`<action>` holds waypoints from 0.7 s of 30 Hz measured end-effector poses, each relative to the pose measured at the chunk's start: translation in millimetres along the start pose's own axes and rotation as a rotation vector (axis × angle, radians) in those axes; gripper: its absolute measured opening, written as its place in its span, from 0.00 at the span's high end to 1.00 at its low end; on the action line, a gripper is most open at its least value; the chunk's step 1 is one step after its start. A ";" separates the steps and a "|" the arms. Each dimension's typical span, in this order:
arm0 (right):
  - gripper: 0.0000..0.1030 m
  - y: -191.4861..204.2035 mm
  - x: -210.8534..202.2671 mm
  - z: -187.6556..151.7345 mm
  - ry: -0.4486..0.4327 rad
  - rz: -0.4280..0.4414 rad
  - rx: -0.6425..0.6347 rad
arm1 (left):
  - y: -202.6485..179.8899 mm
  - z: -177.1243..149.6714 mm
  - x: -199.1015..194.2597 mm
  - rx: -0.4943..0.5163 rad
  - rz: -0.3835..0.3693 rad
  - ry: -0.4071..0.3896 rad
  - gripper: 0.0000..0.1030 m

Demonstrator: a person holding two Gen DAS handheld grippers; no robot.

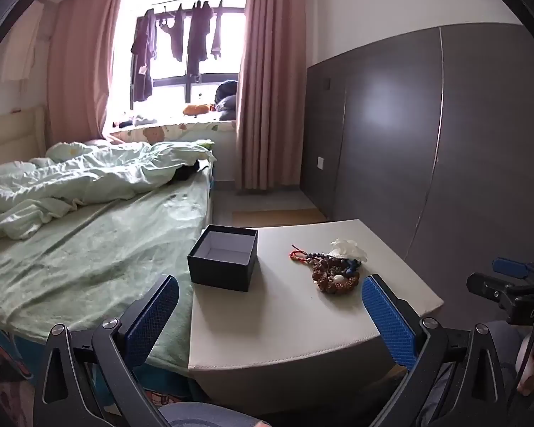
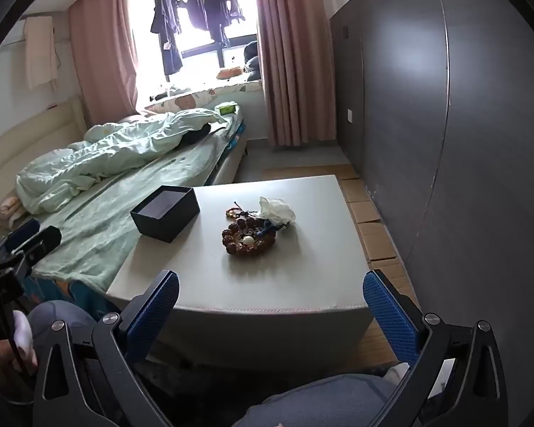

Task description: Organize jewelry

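1. Both tools hung short of the white table, over the operator's knees. The left gripper had its jaws spread wide with nothing between them. The right gripper was likewise released and empty.
2. The jewelry pile lay near the table's middle, toward the wall side. The dark box sat well apart from it at the corner next to the bed. It was open-topped, and the interior looked empty from the left wrist view.
3. Judgement: the step in hand was the first pick, nothing yet moved to the box.
4. To do it well, I would bring the right gripper down over the brown bead bracelet and close on one strand, not the whole heap. The strands looked tangled, so a slow lift should show what drags along. The left gripper could steady the box if it slides.
5. Risk: the crumpled white wrapper touched the pile's far side and might come up with it.
6. Counts: one box and one table. I counted one brown bead bracelet with a white bead, one thin red cord bracelet and one string of dark blue beads. One wrapper. Any further pieces in the heap could not be told apart.
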State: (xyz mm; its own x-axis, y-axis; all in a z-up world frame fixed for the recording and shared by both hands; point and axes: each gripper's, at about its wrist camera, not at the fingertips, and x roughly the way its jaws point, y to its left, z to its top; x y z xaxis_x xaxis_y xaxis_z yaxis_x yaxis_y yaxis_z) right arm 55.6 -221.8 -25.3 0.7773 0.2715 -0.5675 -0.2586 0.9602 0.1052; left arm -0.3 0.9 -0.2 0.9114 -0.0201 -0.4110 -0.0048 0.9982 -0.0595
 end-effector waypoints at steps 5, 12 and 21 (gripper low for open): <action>0.00 0.5 1.5 1.4 0.008 -0.007 -0.004 | -8.2 -7.8 2.1 0.044 0.007 -0.002 0.00; 0.00 0.8 -0.3 2.7 0.010 0.001 0.000 | -12.1 -4.8 3.7 0.025 0.004 0.003 0.00; 0.00 1.4 0.3 1.7 -0.006 -0.017 -0.008 | -2.0 3.1 1.5 -0.006 0.008 -0.004 0.00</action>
State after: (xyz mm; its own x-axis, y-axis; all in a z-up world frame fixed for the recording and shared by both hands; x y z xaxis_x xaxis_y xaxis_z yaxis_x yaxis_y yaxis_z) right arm 56.4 -220.3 -23.9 0.7853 0.2558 -0.5639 -0.2500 0.9641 0.0892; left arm 2.4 -0.9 2.1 0.9130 -0.0118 -0.4079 -0.0145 0.9980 -0.0613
